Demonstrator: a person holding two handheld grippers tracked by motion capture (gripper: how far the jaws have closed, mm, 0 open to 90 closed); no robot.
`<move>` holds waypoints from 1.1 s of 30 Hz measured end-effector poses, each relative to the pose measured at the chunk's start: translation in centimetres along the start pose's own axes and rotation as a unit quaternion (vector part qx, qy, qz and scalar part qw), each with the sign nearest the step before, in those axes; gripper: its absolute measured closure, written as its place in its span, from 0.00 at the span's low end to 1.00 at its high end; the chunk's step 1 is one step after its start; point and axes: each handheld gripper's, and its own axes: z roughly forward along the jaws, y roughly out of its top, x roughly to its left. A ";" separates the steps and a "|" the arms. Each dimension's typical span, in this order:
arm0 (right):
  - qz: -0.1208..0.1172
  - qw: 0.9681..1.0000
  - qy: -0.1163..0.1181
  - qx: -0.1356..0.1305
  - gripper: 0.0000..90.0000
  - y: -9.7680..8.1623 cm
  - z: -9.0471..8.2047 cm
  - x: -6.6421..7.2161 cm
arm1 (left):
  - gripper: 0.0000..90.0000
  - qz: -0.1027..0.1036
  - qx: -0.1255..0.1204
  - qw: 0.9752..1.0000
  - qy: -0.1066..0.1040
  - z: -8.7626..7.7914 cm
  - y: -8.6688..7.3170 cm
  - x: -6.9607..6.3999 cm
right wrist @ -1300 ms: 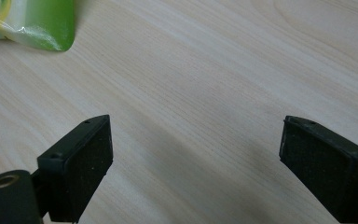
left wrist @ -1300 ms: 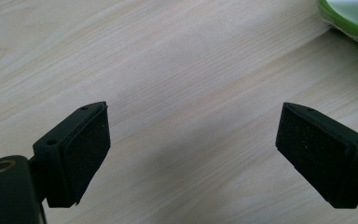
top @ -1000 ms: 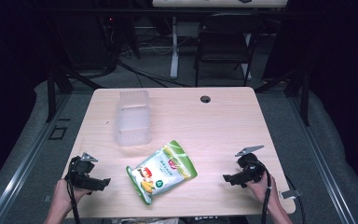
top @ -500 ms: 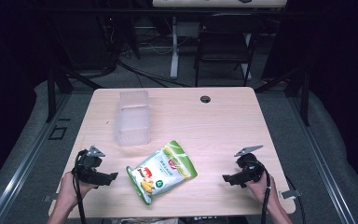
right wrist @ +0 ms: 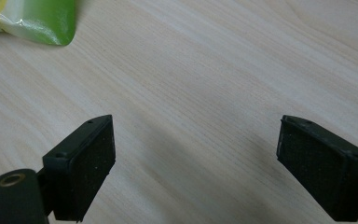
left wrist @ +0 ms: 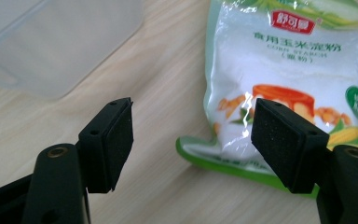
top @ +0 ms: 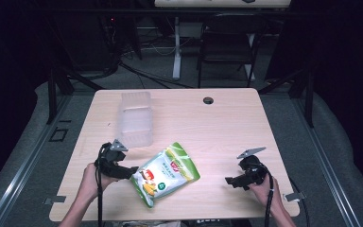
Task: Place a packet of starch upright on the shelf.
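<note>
This looks like a lab or recording studio set up for data capture, not a home. A pale wood-topped rectangular table [top: 227,127] with a round black cable grommet [top: 208,100] near its far edge stands on grey carpet [top: 326,156]. Black curtains and dark metal stands [top: 56,80] close in on the left and right. Beyond the far edge, loose cables [top: 146,75] trail over the floor beside a white desk leg [top: 176,52] and a dark chair [top: 227,47].
</note>
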 end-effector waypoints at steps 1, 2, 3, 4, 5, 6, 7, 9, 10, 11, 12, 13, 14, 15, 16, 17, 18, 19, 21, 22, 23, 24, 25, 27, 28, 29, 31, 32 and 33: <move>-0.001 1.000 -0.001 0.001 0.12 0.0 0.0 0.0 | 0.32 0.002 0.002 1.000 -0.003 0.2 0.4 0.0; 0.016 1.000 -0.002 -0.020 0.12 -0.2 0.3 0.2 | 0.32 0.003 0.001 1.000 -0.007 0.5 0.7 0.1; 0.016 1.000 -0.002 -0.020 0.12 -0.2 0.3 0.2 | 0.32 0.004 0.003 1.000 -0.008 0.7 1.0 0.1; 0.015 1.000 -0.004 -0.019 0.12 -0.2 0.2 0.2 | 0.31 0.004 0.003 1.000 -0.008 0.7 1.0 0.1; -0.001 1.000 -0.004 0.001 0.12 0.0 0.0 0.0 | 0.30 0.015 0.007 1.000 -0.016 1.1 1.7 0.0; 0.002 1.000 -0.001 -0.001 0.12 0.0 0.0 0.0 | 0.29 0.021 0.012 1.000 -0.018 1.3 2.1 0.0; 0.003 1.000 -0.003 -0.004 0.12 -0.1 0.0 0.0 | 0.27 0.023 0.010 0.999 -0.020 1.6 2.4 -0.1; 0.001 1.000 -0.002 -0.002 0.12 -0.1 0.0 -0.1 | 0.26 0.030 0.015 0.999 -0.026 2.0 2.9 -0.1; 0.001 1.000 -0.002 -0.003 0.12 -0.1 0.0 -0.1 | 0.25 0.030 0.014 0.999 -0.029 2.2 3.1 -0.2; 0.001 1.000 -0.002 -0.002 0.12 -0.1 0.0 -0.1 | 0.25 0.030 0.014 0.999 -0.029 2.2 3.1 -0.2; 0.001 1.000 -0.002 -0.002 0.12 -0.1 0.0 -0.1 | 0.24 0.033 0.015 0.999 -0.035 2.5 3.4 -0.2; 0.002 1.000 -0.003 -0.003 0.12 -0.1 0.0 0.0 | 0.24 0.034 0.016 0.999 -0.039 2.7 3.6 -0.2; 0.002 1.000 -0.003 -0.003 0.12 -0.1 0.0 0.0 | 0.23 0.034 0.016 0.999 -0.039 2.7 3.6 -0.2; 0.002 1.000 0.000 -0.001 0.12 0.0 0.0 0.0 | 0.23 0.036 0.016 0.998 -0.046 3.0 3.9 -0.2; 0.000 1.000 0.000 0.001 0.12 0.0 0.0 0.0 | 0.22 0.036 0.016 0.998 -0.048 3.1 4.1 -0.2; 0.001 1.000 0.001 0.000 0.12 0.0 0.0 0.0 | 0.21 0.037 0.017 0.998 -0.056 3.4 4.3 -0.2; 0.004 1.000 -0.002 -0.003 0.12 -0.1 0.1 0.0 | 0.21 0.039 0.018 0.997 -0.062 3.6 4.5 -0.2; 0.006 1.000 -0.001 -0.006 0.12 -0.1 0.1 0.1 | 0.20 0.040 0.018 0.997 -0.064 3.8 4.6 -0.2; 0.006 1.000 -0.001 -0.006 0.12 -0.1 0.1 0.1 | 0.18 0.042 0.019 0.996 -0.071 4.1 4.9 -0.3; 0.002 1.000 0.000 -0.001 0.12 0.0 0.1 0.0 | 0.18 0.049 0.022 0.996 -0.076 4.6 5.3 -0.5; 0.002 1.000 0.000 -0.001 0.12 0.0 0.1 0.0 | 0.18 0.051 0.023 0.995 -0.080 4.8 5.5 -0.7; 0.001 1.000 -0.001 0.000 0.12 0.0 0.1 0.0 | 0.17 0.054 0.023 0.995 -0.083 5.1 5.8 -0.8; 0.001 1.000 -0.001 0.000 0.12 0.0 0.1 0.0 | 0.17 0.054 0.023 0.995 -0.083 5.1 5.8 -0.8; 0.002 1.000 0.001 -0.001 0.12 0.0 0.1 0.0 | 0.17 0.062 0.030 0.993 -0.094 5.9 6.4 -1.1; 0.001 1.000 0.001 -0.001 0.12 0.0 0.1 0.0 | 0.17 0.064 0.032 0.993 -0.096 6.3 6.6 -1.2; 0.001 1.000 0.001 -0.001 0.12 0.0 0.1 0.0 | 0.17 0.066 0.033 0.992 -0.098 6.6 6.8 -1.2; 0.001 1.000 0.002 -0.001 0.12 0.0 0.1 0.0 | 0.18 0.067 0.038 0.991 -0.105 7.2 7.1 -1.3; -0.001 1.000 -0.001 0.001 0.12 0.0 0.1 0.0 | 0.18 0.070 0.042 0.991 -0.109 7.5 7.3 -1.3; 0.001 1.000 0.003 0.000 0.12 0.0 0.1 0.0 | 0.19 0.071 0.044 0.990 -0.110 7.8 7.5 -1.3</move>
